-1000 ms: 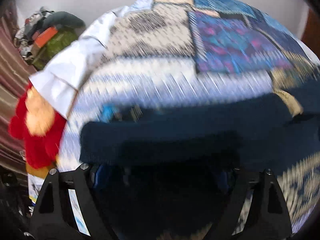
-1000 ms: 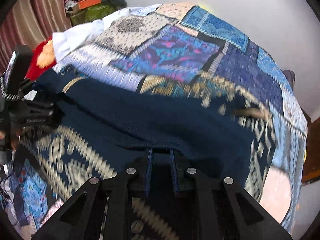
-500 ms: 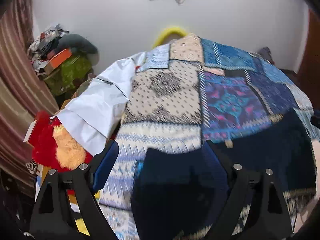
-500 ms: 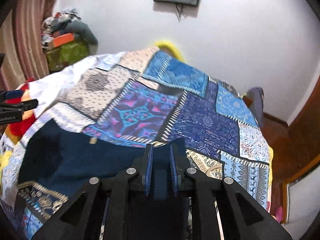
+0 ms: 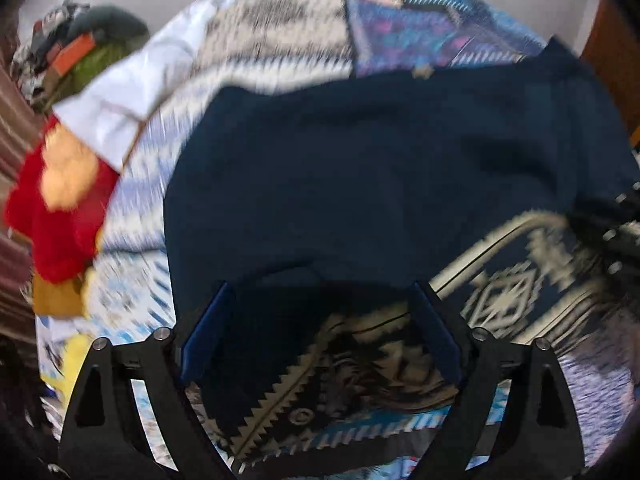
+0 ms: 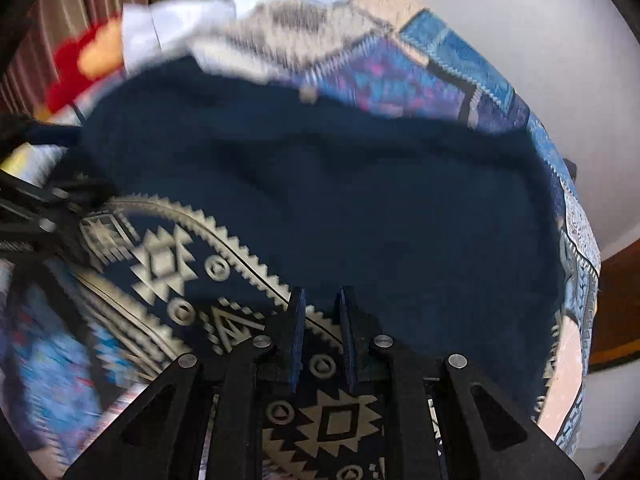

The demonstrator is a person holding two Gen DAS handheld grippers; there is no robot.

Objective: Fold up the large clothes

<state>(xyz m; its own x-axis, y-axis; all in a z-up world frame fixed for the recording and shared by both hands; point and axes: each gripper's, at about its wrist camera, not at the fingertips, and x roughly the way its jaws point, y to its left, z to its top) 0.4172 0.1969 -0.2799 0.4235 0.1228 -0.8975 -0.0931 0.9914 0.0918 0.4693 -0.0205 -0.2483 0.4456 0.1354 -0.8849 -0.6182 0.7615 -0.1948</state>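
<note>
A large navy garment (image 5: pixel 380 168) with a cream geometric border (image 5: pixel 508 296) lies spread on the patchwork bedspread (image 5: pixel 408 36). It also shows in the right wrist view (image 6: pixel 360 192), with its patterned border (image 6: pixel 168 264) near the gripper. My left gripper (image 5: pixel 320 292) is open, its blue pads wide apart over the garment's near edge, holding nothing. My right gripper (image 6: pixel 322 300) has its jaws close together with a narrow gap, just above the patterned border; no cloth shows between them. The left gripper's body (image 6: pixel 36 208) shows at the left of the right wrist view.
A white sheet (image 5: pixel 128 92) and a red and orange plush toy (image 5: pixel 60 184) lie at the bed's left side. A pile of clothes and boxes (image 5: pixel 80 48) stands in the far left corner by a striped curtain. A white wall is behind the bed, wooden furniture (image 6: pixel 616 300) at the right.
Both grippers dropped from raised toward the bed. The left opened and released the garment within the last second; the garment now lies spread wider across the bedspread.
</note>
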